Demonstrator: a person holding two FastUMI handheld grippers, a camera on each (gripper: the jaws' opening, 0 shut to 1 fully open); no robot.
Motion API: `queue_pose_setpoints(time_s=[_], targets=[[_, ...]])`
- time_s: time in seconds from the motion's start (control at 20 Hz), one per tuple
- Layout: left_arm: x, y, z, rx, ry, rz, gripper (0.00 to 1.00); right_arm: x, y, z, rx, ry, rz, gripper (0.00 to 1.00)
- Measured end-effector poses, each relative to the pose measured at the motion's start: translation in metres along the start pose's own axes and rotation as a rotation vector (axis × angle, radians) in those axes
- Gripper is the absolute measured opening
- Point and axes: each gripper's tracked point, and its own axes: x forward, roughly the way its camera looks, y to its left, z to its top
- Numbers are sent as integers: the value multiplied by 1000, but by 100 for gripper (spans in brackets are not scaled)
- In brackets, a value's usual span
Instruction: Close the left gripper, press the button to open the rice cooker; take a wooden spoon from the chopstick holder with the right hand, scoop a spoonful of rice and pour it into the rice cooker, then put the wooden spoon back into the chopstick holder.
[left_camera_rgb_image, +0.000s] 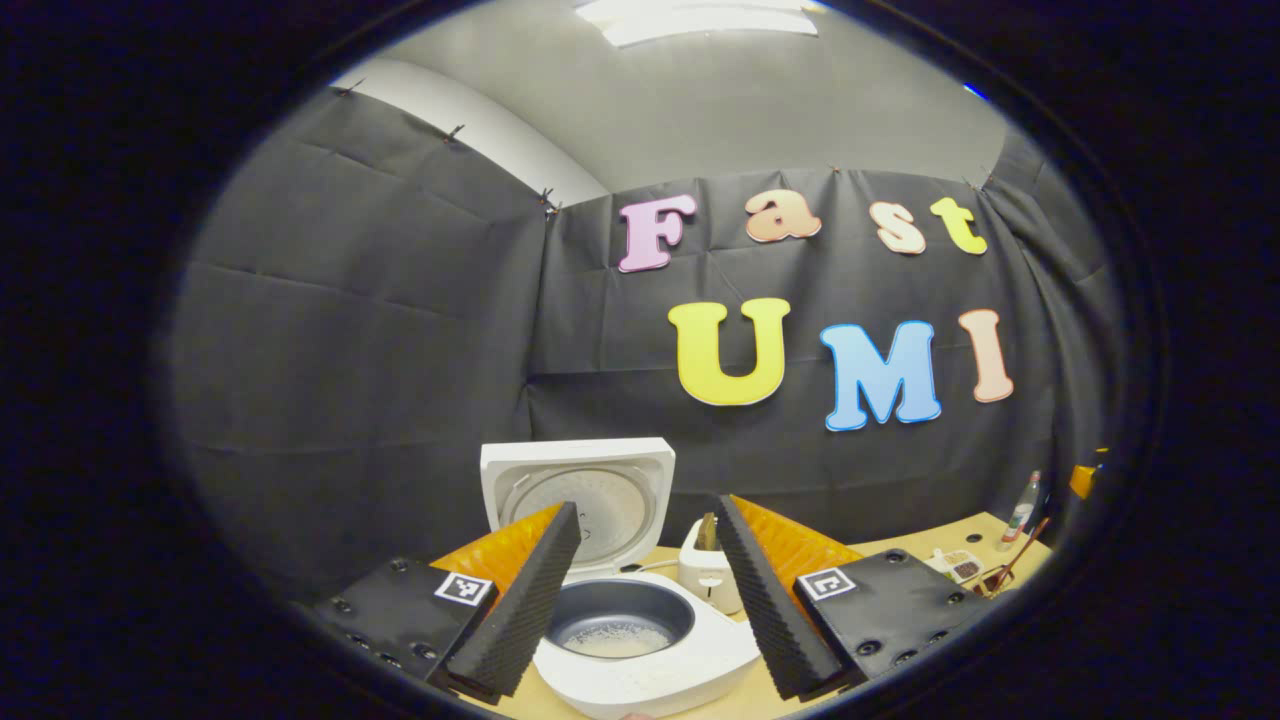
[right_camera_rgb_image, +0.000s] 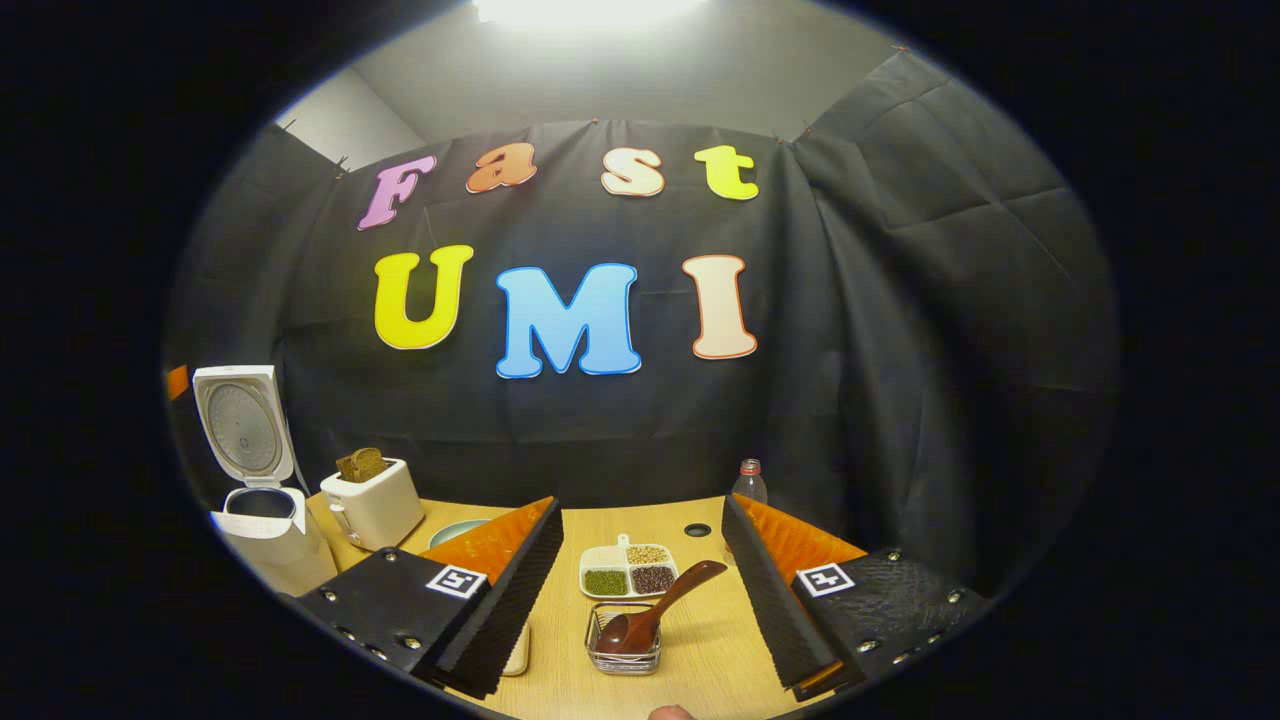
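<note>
Both your left gripper (left_camera_rgb_image: 645, 600) and right gripper (right_camera_rgb_image: 640, 590) stand wide apart, holding nothing. Your white rice cooker (left_camera_rgb_image: 640, 650) gapes open with rice inside. Your dark wooden spoon (right_camera_rgb_image: 660, 605) leans in the clear wire-framed chopstick holder (right_camera_rgb_image: 622, 652) near the worktop's (right_camera_rgb_image: 700, 640) front edge.

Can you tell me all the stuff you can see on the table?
rice cooker: one, white, lid up, some rice inside, table's left end
toaster: one, white, bread in it, beside the cooker
wooden spoon: one, brown, bowl down in the holder
chopstick holder: one, clear, near table edge
divided dish: one, white, grains in compartments, behind the holder
bottle: one, clear, at the back
table: one, light wood
left gripper: open, over the cooker
right gripper: open, above the holder
</note>
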Motion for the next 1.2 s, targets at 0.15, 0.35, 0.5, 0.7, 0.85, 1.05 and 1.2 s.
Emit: queue_pose_setpoints(time_s=[0.15,0.35,0.5,0.7,0.85,1.05,1.2], targets=[[-19,-3,5,14,-9,13,92,24,-10,-17,27,48,-1,97],[-37,-3,13,36,-18,37,99,51,-25,-42,72,114,-16,97],[-50,-2,17,49,-20,54,95,68,-34,-69,111,178,-21,97],[-61,1,18,53,-16,76,95,85,-39,-105,183,280,-18,100],[-70,9,16,62,-3,99,95,92,-43,-127,230,337,-27,100],[-79,20,12,65,17,127,95,100,-31,-153,293,425,-9,97],[-85,24,9,71,29,139,95,102,-18,-164,342,456,16,82]])
